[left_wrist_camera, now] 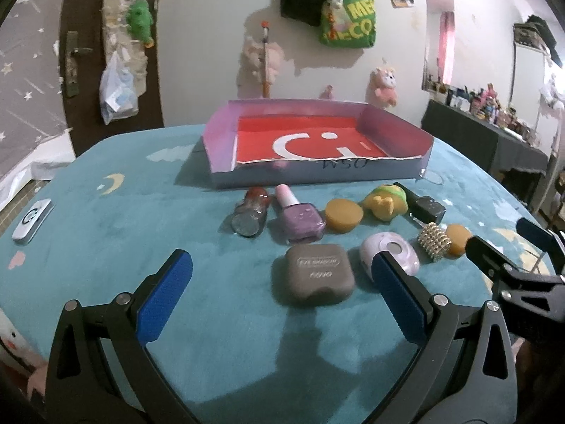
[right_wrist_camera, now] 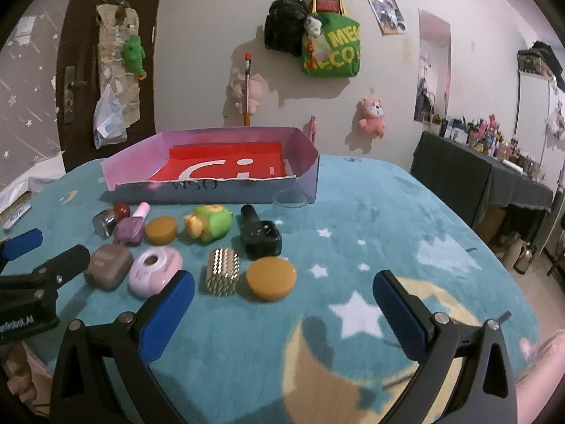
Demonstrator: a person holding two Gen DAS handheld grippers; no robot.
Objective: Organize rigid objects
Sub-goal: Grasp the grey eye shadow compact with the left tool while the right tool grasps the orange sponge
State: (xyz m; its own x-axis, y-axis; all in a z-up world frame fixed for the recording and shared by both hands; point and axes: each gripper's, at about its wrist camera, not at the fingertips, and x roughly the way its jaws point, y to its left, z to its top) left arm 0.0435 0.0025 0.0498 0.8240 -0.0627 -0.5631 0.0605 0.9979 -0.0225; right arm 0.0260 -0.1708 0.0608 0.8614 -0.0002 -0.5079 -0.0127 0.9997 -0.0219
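A counter covered by a teal cloth (left_wrist_camera: pixel 106 219) printed with moons and stars holds a shallow cardboard tray (left_wrist_camera: pixel 395 173) with a red floor, set toward the far side. Just in front of the tray, small things lie in two rough rows.

Back row, left to right: a dark red nail polish bottle (left_wrist_camera: pixel 250 212) lying on its side, a purple nail polish bottle (left_wrist_camera: pixel 300 217), an orange round sponge (left_wrist_camera: pixel 343 215), a yellow and green toy (left_wrist_camera: pixel 386 202), and a black nail polish bottle (left_wrist_camera: pixel 423 204).

Front row: a grey-brown square case (left_wrist_camera: pixel 314 272), a pale pink compact (right_wrist_camera: pixel 153 270), a gold studded cube (right_wrist_camera: pixel 223 271), and a second orange round sponge (right_wrist_camera: pixel 271 279).

The left gripper (left_wrist_camera: pixel 282 293) hovers low over the cloth with its blue-padded fingers (left_wrist_camera: pixel 166 300) spread wide and holding nothing, the grey-brown case lying between them. The right gripper (right_wrist_camera: pixel 282 314) hangs beside it, its fingers (right_wrist_camera: pixel 400 318) also wide apart and bare, near the second sponge.

A white remote (left_wrist_camera: pixel 33 221) lies well apart at the left edge.
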